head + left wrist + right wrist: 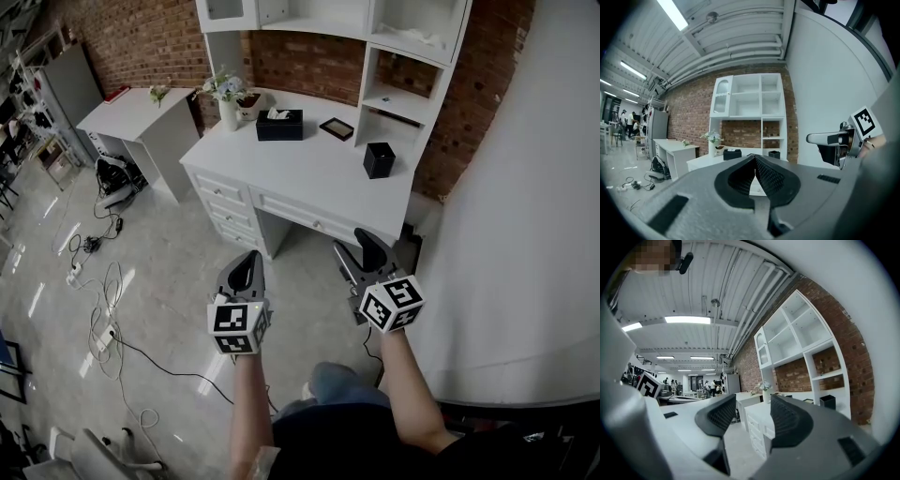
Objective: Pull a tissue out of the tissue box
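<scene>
The black tissue box (279,125) stands at the back of the white desk (309,173), with a white tissue poking out of its top. It also shows far off in the left gripper view as a dark tissue box (732,154). Both grippers hang in the air over the floor, well short of the desk. My left gripper (247,272) has its jaws pressed together with nothing between them, and its pads meet at the tip of the left gripper (755,161). My right gripper (359,253) is open and empty, with a wide gap at the right gripper (753,416).
On the desk stand a flower vase (228,103), a dark picture frame (337,128) and a black cube container (379,159). A white hutch (375,37) rises behind. A side table (141,117) is at the left, cables (103,300) lie on the floor, and a white wall (525,234) runs close on the right.
</scene>
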### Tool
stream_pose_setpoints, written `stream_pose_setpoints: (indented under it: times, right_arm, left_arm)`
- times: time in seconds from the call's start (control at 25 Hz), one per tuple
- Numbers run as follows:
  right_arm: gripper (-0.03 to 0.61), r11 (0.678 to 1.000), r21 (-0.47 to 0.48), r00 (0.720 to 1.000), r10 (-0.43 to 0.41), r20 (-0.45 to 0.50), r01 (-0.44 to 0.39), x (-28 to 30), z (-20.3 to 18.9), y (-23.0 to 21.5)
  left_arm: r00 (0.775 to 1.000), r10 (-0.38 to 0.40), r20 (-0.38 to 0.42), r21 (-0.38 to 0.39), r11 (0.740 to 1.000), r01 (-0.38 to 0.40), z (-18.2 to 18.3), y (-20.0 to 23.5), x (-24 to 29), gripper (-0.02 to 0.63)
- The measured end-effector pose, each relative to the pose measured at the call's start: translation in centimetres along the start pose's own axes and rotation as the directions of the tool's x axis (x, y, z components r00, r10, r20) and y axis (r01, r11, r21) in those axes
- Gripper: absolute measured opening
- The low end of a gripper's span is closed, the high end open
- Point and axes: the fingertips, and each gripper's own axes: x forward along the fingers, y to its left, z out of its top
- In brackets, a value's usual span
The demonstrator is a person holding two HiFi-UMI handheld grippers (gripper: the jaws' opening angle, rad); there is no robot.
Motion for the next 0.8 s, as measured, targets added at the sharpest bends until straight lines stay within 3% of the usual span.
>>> stream_pose_setpoints:
  times: [0.36, 0.8]
  right_arm:
    - [0.215, 1.0, 0.003, 0.998, -0.013, 0.055, 0.013, 0.9, 1.6, -0.5]
    - [0.215, 1.0, -0.019, 0.994, -0.005, 0.109, 0.008, 7.1, 3.8, -4.1]
  left_arm:
    - [0.999, 0.014, 0.035, 0.03, 0.999, -0.015, 1.8, 1.7, 0.3, 0.009]
    - [0.997, 0.03, 0.067, 0.078, 0.996, -0.035, 4.0, 5.2, 6.3, 0.009]
